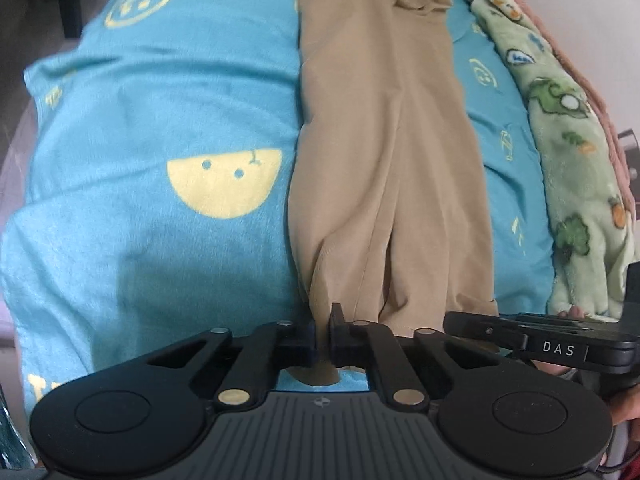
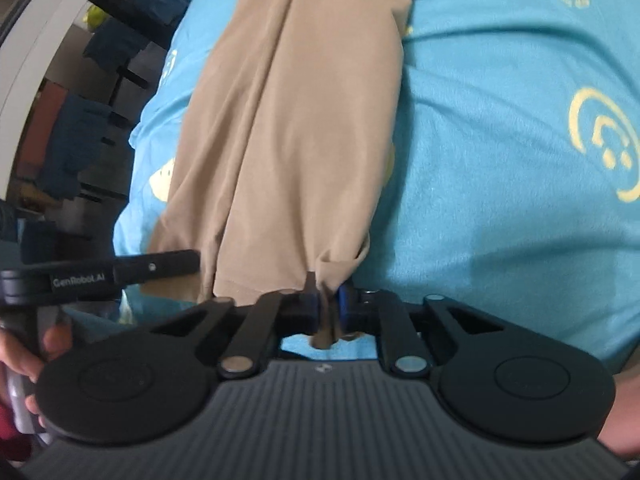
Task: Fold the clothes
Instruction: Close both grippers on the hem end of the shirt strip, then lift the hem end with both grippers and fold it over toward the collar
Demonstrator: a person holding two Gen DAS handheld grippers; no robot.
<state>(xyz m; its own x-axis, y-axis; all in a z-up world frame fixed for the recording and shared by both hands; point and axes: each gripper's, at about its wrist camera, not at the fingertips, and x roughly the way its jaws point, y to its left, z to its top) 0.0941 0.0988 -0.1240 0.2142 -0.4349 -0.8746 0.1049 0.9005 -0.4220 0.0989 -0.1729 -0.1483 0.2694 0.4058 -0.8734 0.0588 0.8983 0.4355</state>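
Note:
A tan garment (image 1: 380, 140) lies stretched lengthwise over a blue bedsheet (image 1: 160, 100) printed with yellow faces. My left gripper (image 1: 323, 334) is shut on the garment's near left corner, the cloth pinched between its pads. In the right wrist view the same tan garment (image 2: 296, 120) runs away from me, and my right gripper (image 2: 328, 304) is shut on its near right corner, fabric bunched between the blue pads. Each view shows the other gripper at the side of the near hem, held by a hand.
A green fleece blanket (image 1: 560, 128) with a vegetable print lies along the right side of the bed, a pink cover beyond it. In the right wrist view, dark blue clothes (image 2: 80, 144) hang on a rack left of the bed, beside a white frame.

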